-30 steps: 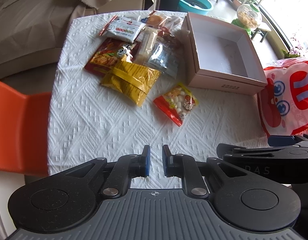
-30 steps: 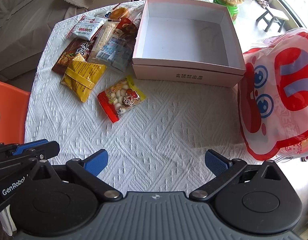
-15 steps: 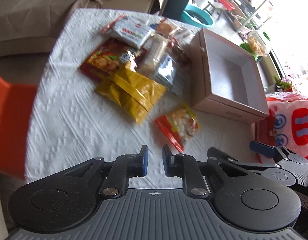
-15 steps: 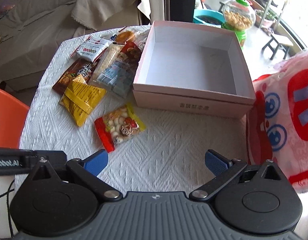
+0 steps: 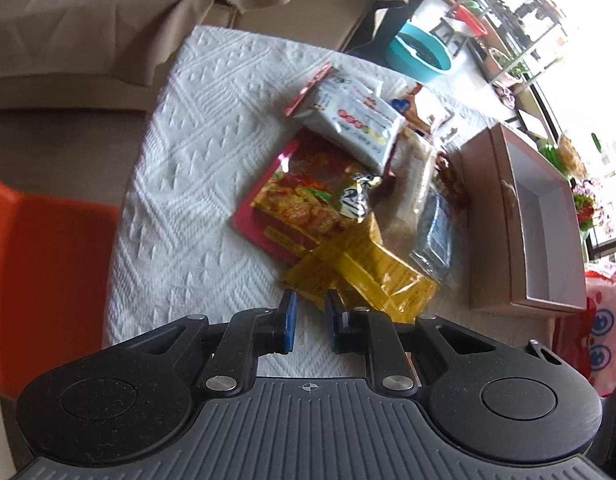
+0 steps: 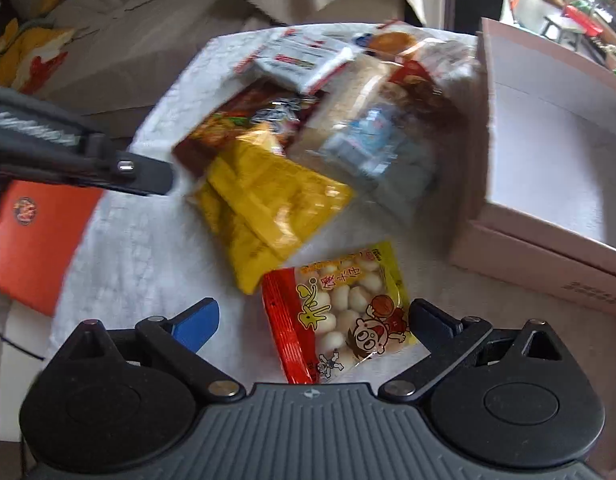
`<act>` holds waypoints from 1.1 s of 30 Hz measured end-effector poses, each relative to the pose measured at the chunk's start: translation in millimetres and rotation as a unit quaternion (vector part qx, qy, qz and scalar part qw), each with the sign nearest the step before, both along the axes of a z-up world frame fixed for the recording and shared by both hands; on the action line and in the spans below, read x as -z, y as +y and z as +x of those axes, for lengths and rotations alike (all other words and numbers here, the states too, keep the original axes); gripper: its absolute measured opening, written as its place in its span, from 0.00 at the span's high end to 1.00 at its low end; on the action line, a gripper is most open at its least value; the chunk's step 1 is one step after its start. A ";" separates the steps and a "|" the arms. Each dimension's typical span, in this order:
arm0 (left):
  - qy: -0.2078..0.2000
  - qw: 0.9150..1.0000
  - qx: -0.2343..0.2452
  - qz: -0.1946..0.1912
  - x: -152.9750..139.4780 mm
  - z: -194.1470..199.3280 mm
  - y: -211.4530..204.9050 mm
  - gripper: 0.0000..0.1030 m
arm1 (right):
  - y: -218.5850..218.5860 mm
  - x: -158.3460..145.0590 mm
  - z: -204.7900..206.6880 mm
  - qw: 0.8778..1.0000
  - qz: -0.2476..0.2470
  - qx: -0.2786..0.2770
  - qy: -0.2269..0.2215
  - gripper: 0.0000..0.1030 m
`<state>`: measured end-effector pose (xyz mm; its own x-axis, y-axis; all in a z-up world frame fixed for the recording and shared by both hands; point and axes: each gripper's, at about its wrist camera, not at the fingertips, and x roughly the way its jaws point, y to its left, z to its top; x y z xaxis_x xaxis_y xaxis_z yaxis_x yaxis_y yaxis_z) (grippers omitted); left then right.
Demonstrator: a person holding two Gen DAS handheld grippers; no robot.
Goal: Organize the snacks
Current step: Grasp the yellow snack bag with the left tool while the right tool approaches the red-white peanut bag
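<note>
Now the right gripper [image 6: 312,320] has its jaws wide apart, and the red-and-yellow packet of white balls [image 6: 340,316] lies on the white cloth [image 6: 128,260] between its fingers, not pressed by them; just beyond this packet is the yellow packet [image 6: 264,204], and to the far right stands the open pink box [image 6: 548,184], with nothing visible inside. The left gripper [image 5: 308,320] has its jaws almost together and nothing between them; its tips are just before the edge of the yellow packet [image 5: 368,276]; behind it lies the red packet [image 5: 300,200], then the white packet [image 5: 356,120]; further snacks are piled beside the box [image 5: 520,220], too blurred to name.
</note>
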<state>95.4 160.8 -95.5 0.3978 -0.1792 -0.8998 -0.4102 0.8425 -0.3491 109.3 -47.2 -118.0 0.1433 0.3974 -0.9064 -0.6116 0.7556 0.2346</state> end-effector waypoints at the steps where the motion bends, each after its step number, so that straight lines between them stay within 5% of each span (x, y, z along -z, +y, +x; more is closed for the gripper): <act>1: 0.007 1.000 -0.002 -0.007 2.7 -2.4 5.0 0.82 | 5.6 -4.9 -2.9 1.000 -0.003 -0.003 -0.020 0.03; 4: 0.026 0.999 0.003 -0.026 8.8 -10.5 17.9 0.82 | 26.5 -15.2 -1.7 0.996 -0.029 -0.009 -0.087 0.03; 6: 0.030 0.999 0.003 -0.036 9.8 -15.0 28.3 0.82 | 40.6 -10.6 8.2 0.995 -0.039 -0.019 -0.087 0.03; 11: 0.045 0.998 0.001 -0.039 16.1 -14.5 53.2 0.82 | 71.6 14.7 22.9 0.997 -0.062 -0.027 -0.024 0.03; 14: 0.043 0.998 0.024 -0.030 17.1 -5.8 54.3 0.82 | 63.2 -1.1 5.2 0.997 0.022 -0.035 0.058 0.05; 16: 0.031 0.998 0.043 -0.024 13.9 1.0 48.1 0.82 | 53.6 -11.4 -11.2 0.998 0.028 -0.017 0.062 0.05; 22: 0.007 0.999 0.035 0.027 2.3 21.0 17.7 0.77 | 10.8 -18.8 -47.4 0.995 -0.072 0.067 -0.013 0.05; 26: 0.011 0.996 0.032 0.085 5.6 29.6 -8.5 0.68 | -12.0 -11.3 -45.7 0.988 -0.073 0.139 -0.014 0.05; 30: 0.007 0.977 0.081 0.197 2.0 25.6 -39.1 0.64 | -17.0 5.7 -37.7 0.979 -0.065 0.193 0.005 0.05; 33: 0.012 0.979 0.068 0.192 5.5 24.2 -38.9 0.65 | -16.7 14.3 -36.2 0.978 -0.062 0.198 0.001 0.03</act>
